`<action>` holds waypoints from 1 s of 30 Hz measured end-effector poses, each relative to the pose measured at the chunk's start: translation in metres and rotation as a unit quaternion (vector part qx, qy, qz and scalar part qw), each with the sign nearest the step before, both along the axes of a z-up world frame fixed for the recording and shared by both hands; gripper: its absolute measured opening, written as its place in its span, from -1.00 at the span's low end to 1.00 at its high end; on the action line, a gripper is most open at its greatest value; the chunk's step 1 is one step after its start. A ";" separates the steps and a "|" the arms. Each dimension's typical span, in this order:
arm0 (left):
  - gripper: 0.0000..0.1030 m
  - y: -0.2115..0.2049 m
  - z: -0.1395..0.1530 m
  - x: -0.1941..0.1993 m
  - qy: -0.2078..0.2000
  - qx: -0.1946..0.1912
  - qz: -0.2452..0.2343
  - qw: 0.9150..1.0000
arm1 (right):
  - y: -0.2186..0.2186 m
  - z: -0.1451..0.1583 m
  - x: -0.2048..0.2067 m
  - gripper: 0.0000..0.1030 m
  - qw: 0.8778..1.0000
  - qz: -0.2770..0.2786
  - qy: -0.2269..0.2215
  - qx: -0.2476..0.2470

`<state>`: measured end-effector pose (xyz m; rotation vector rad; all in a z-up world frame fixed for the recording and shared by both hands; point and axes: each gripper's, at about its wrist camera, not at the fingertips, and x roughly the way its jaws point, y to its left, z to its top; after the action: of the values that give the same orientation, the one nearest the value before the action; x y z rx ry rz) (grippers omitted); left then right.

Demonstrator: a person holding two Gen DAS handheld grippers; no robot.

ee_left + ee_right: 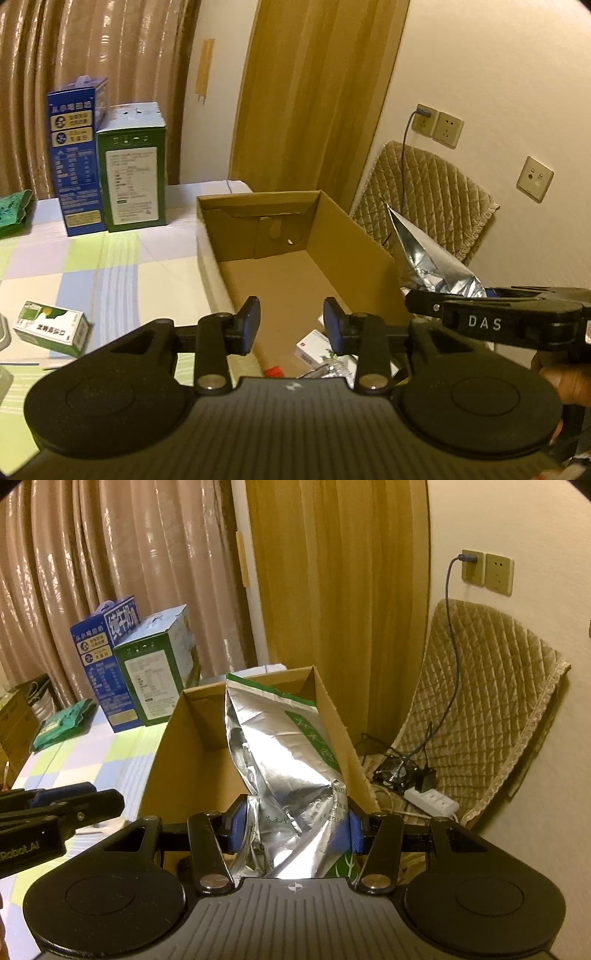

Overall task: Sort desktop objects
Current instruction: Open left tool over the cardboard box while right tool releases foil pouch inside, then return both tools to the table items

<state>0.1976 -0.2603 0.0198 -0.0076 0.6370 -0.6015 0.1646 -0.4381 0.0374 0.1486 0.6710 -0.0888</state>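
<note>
Long shiny brown curtains (122,561) hang at the back, beside a yellow-brown wooden door (332,572). A soft quilted tan chair cover (480,701) leans on the cream wall (498,74). Beige wall sockets (487,572) sit above it, and a thin grey cable (452,657) runs down from one of them. A white power strip (432,801) lies low on the chair cover, beside a small black fan (395,768).

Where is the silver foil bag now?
In the right wrist view, the silver foil bag is clamped in the right hand-held gripper, above the open cardboard box.
</note>
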 end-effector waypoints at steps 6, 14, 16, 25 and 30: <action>-0.38 0.013 0.003 -0.005 -0.005 -0.001 0.011 1.000 | 0.010 0.002 0.009 -0.05 1.000 0.013 -0.003 0.009; -0.30 0.029 0.000 -0.007 -0.001 0.001 0.031 1.000 | 0.011 0.011 0.020 0.48 0.999 0.011 -0.040 0.024; -0.29 0.036 -0.002 -0.008 -0.001 0.003 0.039 0.999 | 0.009 0.011 0.016 0.51 0.999 0.008 -0.039 0.027; -0.01 0.062 -0.002 -0.019 0.000 0.001 0.060 0.998 | 0.011 0.002 -0.017 0.63 0.999 -0.004 -0.012 0.039; 0.18 0.074 0.000 -0.032 -0.002 0.000 0.066 0.998 | 0.028 0.005 -0.035 0.70 0.999 0.005 -0.010 0.044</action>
<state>0.1652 -0.1864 0.0194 -0.0481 0.6276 -0.4728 0.1298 -0.4105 0.0427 0.2301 0.6566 -0.0490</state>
